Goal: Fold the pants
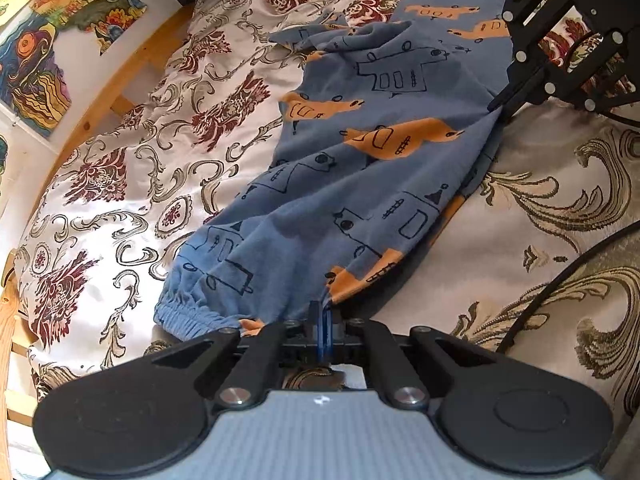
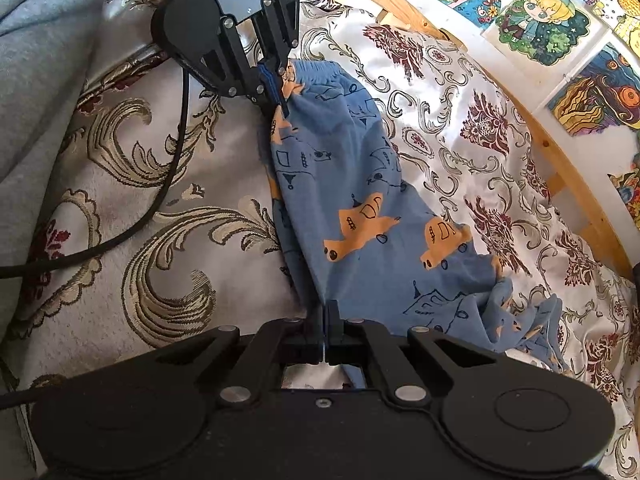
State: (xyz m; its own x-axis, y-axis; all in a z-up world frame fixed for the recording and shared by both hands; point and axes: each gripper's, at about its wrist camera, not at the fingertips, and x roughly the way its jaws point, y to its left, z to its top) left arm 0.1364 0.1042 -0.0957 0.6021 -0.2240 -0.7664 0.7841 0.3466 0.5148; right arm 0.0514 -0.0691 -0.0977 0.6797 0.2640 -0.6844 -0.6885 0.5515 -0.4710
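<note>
Both grippers pinch one edge of the blue pants (image 1: 360, 168) on the patterned bedspread (image 1: 120, 168): left gripper (image 1: 322, 312) near the waistband, right gripper (image 2: 326, 316) farther down. Next, probably carry that edge across, evenly.

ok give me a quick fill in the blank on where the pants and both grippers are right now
1. The left gripper is shut on the pants near the elastic ____.
2. The background colour of the pants is ____.
3. The right gripper is ____ on the same edge of the pants.
4. A black ____ trails across the bedspread.

Missing words: waistband; blue; shut; cable
</note>
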